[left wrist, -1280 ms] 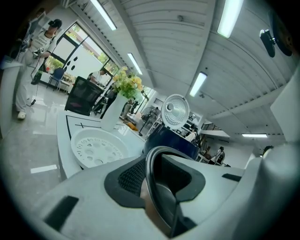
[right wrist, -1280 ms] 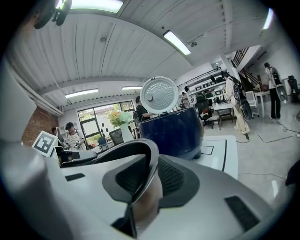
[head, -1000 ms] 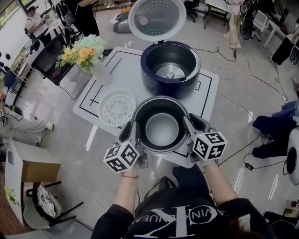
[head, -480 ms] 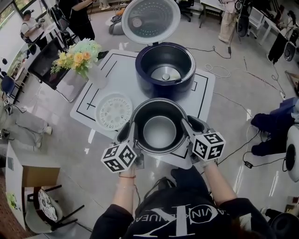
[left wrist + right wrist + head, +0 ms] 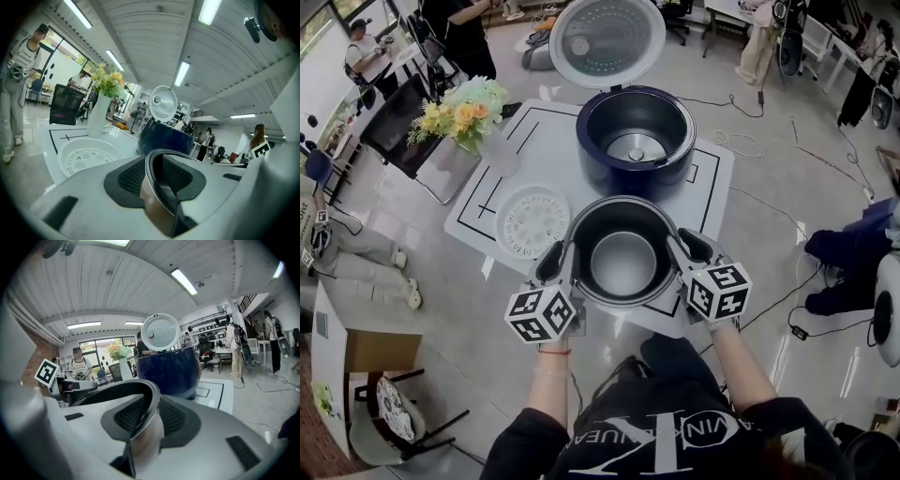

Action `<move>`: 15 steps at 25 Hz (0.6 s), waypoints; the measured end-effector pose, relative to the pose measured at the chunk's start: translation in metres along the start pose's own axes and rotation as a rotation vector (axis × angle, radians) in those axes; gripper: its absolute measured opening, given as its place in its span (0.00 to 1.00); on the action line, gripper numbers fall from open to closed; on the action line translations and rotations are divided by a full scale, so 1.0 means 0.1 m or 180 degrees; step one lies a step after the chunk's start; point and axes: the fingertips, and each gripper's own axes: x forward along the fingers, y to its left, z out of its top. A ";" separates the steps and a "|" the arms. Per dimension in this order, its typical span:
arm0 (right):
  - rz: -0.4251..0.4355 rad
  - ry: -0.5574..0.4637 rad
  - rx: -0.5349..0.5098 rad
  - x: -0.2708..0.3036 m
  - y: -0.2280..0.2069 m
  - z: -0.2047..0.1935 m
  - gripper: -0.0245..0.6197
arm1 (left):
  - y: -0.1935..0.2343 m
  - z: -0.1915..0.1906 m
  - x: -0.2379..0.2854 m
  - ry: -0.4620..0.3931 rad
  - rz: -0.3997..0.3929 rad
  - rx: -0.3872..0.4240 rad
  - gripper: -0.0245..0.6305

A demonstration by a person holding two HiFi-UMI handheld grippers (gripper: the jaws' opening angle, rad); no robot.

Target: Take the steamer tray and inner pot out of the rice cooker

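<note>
The dark inner pot [image 5: 623, 267] stands at the near edge of the white table [image 5: 712, 178], out of the navy rice cooker [image 5: 636, 141] behind it. My left gripper [image 5: 555, 262] is shut on the pot's left rim [image 5: 157, 187], with a mesh pad [image 5: 133, 176] on each side of the wall. My right gripper [image 5: 692, 248] holds the right rim [image 5: 146, 427]. Its jaws have just been opening a little, with the rim still between the pads [image 5: 173, 420]. The white steamer tray [image 5: 532, 217] lies flat on the table left of the pot.
The cooker's round lid [image 5: 600, 42] stands open at the back. A vase of flowers [image 5: 459, 108] sits at the table's far left corner. A black chair [image 5: 394, 122] and people stand beyond it. Cables run over the floor to the right.
The pot and both grippers keep their places at the table's near edge. Only the head view has shifted slightly, and a person at the left has walked on.
</note>
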 end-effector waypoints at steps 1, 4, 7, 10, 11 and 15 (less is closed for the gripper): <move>0.0003 -0.0029 -0.0022 -0.01 0.00 0.03 0.20 | 0.00 0.03 -0.01 -0.0029 -0.0001 0.0009 0.19; 0.0045 -0.0139 -0.0082 -0.04 0.01 0.14 0.18 | 0.04 0.10 -0.06 -0.0097 0.0010 0.0004 0.19; 0.0070 -0.0270 -0.0157 -0.10 0.04 0.28 0.13 | 0.05 0.17 -0.14 -0.0167 0.0049 0.0147 0.19; 0.0081 -0.0374 -0.0231 -0.17 0.08 0.38 0.08 | 0.03 0.27 -0.24 -0.0260 0.0101 0.0372 0.16; 0.0084 -0.0402 -0.0251 -0.20 0.09 0.41 0.06 | 0.02 0.31 -0.28 -0.0291 0.0112 0.0435 0.15; 0.0113 -0.0513 -0.0350 -0.30 0.16 0.49 0.04 | 0.00 0.43 -0.40 -0.0421 0.0151 0.0592 0.10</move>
